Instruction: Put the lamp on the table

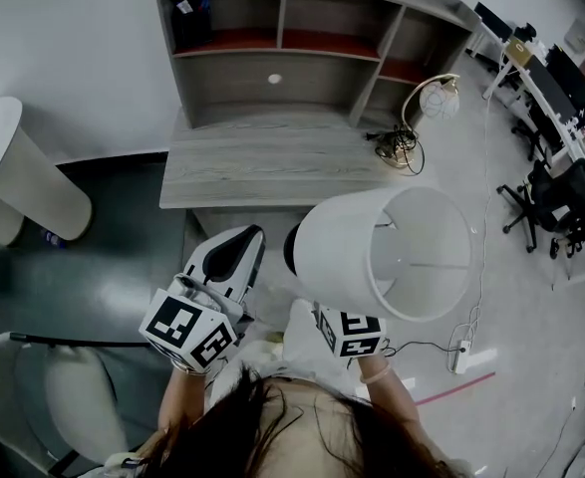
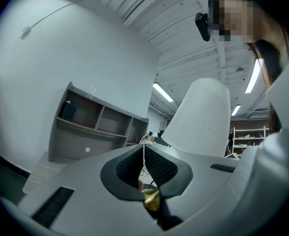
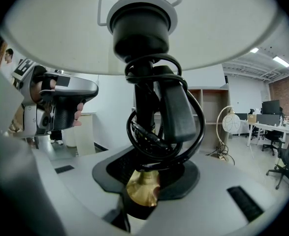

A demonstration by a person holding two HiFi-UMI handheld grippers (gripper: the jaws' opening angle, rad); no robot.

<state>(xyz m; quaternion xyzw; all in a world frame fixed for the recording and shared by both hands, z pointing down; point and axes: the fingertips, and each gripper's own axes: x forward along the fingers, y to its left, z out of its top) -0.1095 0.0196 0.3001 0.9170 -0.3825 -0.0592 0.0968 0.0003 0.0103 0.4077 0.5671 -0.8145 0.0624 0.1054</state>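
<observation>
The lamp has a white drum shade (image 1: 372,252) and a black stem (image 3: 146,112) with its black cord and plug wound round it. My right gripper (image 1: 312,305) is shut on that stem just below the shade (image 3: 208,33), and the shade hides the jaws in the head view. My left gripper (image 1: 247,242) hangs beside the lamp on its left, with its pads together (image 2: 143,151) and nothing between them. The grey wooden table (image 1: 272,162) lies ahead of both grippers. In the left gripper view the shade (image 2: 203,117) rises at the right.
A shelf unit (image 1: 302,58) stands on the back of the table. On the floor to the table's right are a globe lamp (image 1: 437,98) and tangled cables (image 1: 402,147). A white rounded object (image 1: 33,182) stands at the left, office chairs (image 1: 551,197) at the right, and a power strip (image 1: 461,357) lies near my feet.
</observation>
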